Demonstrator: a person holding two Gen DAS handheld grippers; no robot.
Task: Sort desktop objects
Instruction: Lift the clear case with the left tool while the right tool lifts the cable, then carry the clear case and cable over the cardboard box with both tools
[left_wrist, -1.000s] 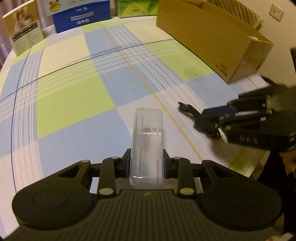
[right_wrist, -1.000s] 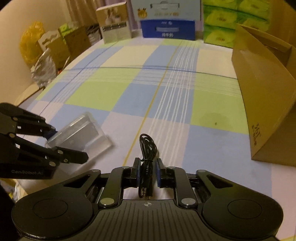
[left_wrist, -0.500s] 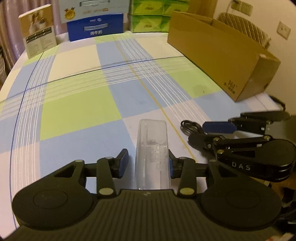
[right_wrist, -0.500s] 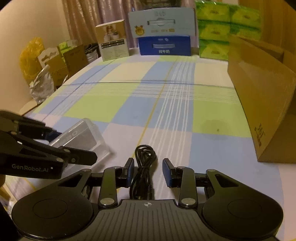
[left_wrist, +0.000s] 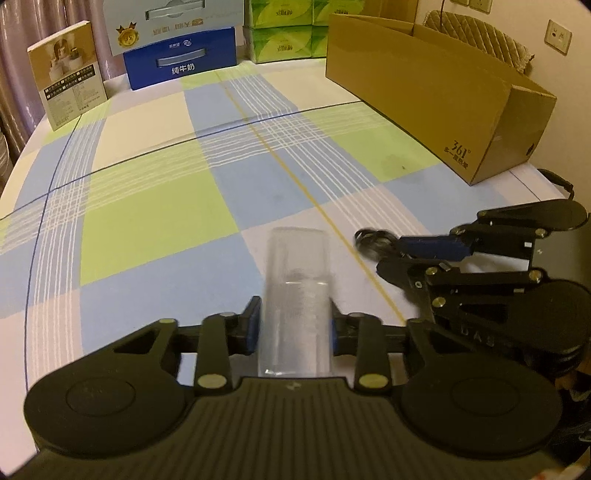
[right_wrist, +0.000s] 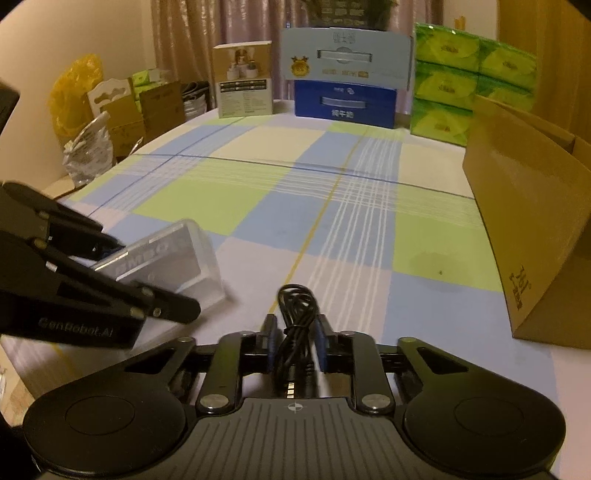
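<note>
1. My left gripper (left_wrist: 294, 325) has its jaws closed on a clear plastic case (left_wrist: 296, 291), pads touching both long sides. The case's long axis runs straight ahead along the fingers, its far end sticking out over the checked tablecloth (left_wrist: 155, 218).
2. My right gripper (right_wrist: 295, 341) is clamped on a coiled black cable (right_wrist: 295, 314); the loop pokes forward past the fingertips and the plug end points back toward the camera.
3. The 2 grippers sit near each other at the near edge of the table, the case to the left of the cable.
4. The open cardboard box (left_wrist: 443, 96) lies far and to the right, its long side angled away. I judge it the drop spot; the right gripper is the nearer one.
5. Nothing lies on the cloth between the cable and the box, though its near wall must be cleared.
6. A blue carton (right_wrist: 345, 101), green tissue packs (right_wrist: 472, 85) and a small upright box (left_wrist: 68, 94) line the far edge, well apart from both loads.
</note>
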